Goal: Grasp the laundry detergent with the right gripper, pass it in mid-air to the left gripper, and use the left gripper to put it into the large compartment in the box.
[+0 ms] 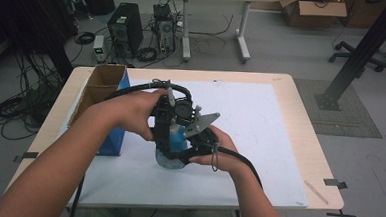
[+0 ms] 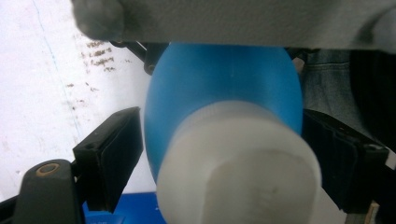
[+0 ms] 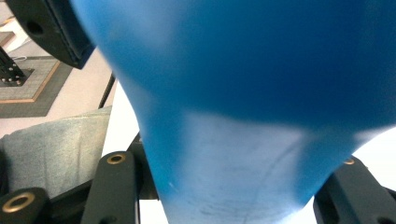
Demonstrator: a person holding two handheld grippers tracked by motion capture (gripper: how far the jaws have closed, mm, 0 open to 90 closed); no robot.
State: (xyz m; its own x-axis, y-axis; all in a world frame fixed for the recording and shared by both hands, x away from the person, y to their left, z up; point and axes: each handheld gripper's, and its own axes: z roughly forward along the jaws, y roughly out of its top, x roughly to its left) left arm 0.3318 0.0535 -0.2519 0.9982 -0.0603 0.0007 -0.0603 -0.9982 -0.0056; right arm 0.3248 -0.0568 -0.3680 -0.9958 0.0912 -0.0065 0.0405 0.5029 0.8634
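Right gripper (image 1: 195, 147) jaws clamp the smooth blue plastic bottle (image 2: 224, 88) by its body; left gripper (image 1: 165, 132) jaws stand apart, flanking its white cap (image 2: 240, 165) without touching, above the white table mat (image 1: 260, 122).

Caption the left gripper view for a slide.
Blue bottle with white cap between the left gripper jaws.

Both black tools (image 1: 172, 137) trail thick black cables, one carries a grey three-cornered plate (image 1: 202, 123), forearms unsleeved.
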